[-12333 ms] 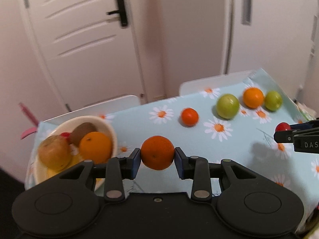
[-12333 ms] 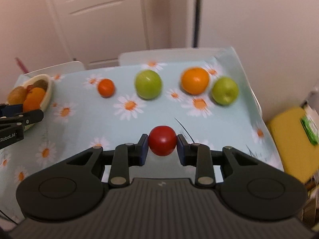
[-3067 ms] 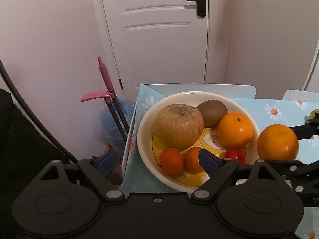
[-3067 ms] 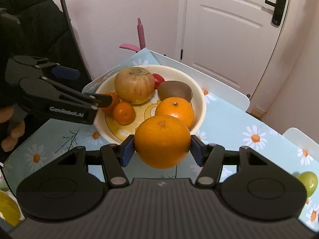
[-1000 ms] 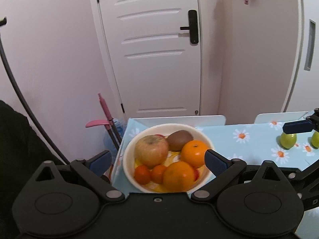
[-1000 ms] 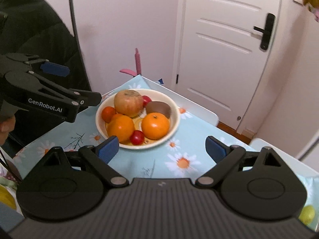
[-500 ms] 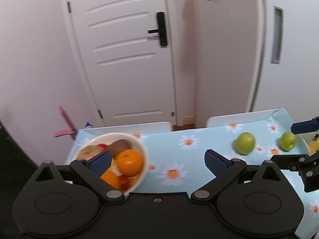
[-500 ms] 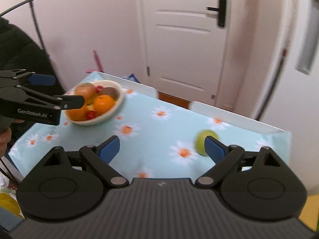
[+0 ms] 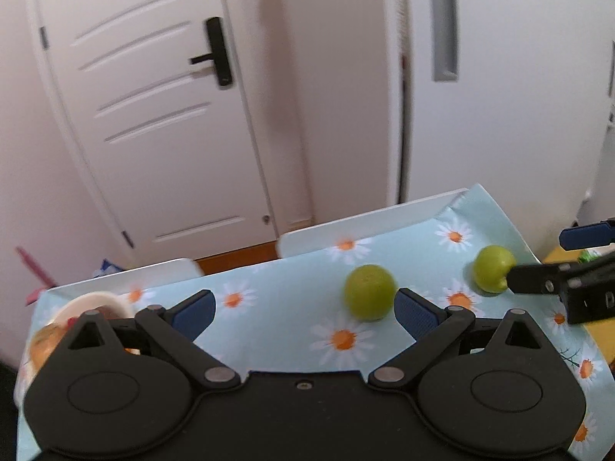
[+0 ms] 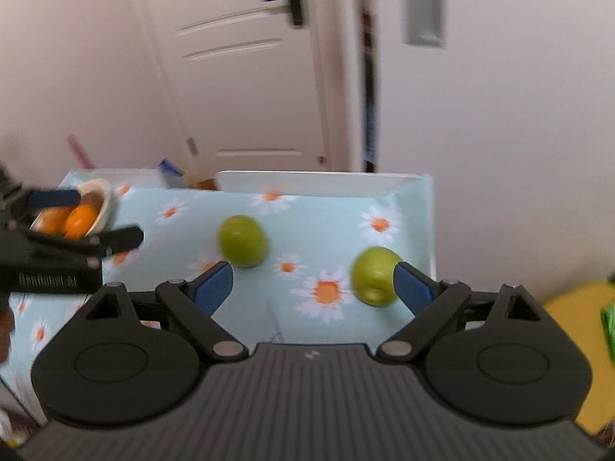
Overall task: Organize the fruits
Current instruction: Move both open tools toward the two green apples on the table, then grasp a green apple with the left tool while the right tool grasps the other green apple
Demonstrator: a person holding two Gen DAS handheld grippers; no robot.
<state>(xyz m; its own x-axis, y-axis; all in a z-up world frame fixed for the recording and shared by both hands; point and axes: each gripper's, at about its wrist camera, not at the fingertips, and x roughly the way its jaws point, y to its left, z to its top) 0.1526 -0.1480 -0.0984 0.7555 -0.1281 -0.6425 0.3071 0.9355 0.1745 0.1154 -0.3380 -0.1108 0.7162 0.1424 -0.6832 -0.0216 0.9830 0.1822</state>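
Both hand-held grippers [image 9: 303, 309] [image 10: 313, 282] gape wide, a green apple [image 9: 369, 292] [image 10: 374, 275] beside each one's right finger.

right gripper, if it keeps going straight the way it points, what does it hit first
Probably the daisy-print tablecloth between the two round green apples. The nearer apple sits just inside the open right gripper's right finger and might be clipped; depth is unclear.

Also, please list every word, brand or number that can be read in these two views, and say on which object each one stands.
"GenRobot.AI": white print on the side of the left gripper, blurred, only partly legible.
White letters on the right gripper: cut off and too blurred to read.
The tablecloth and door show no text.
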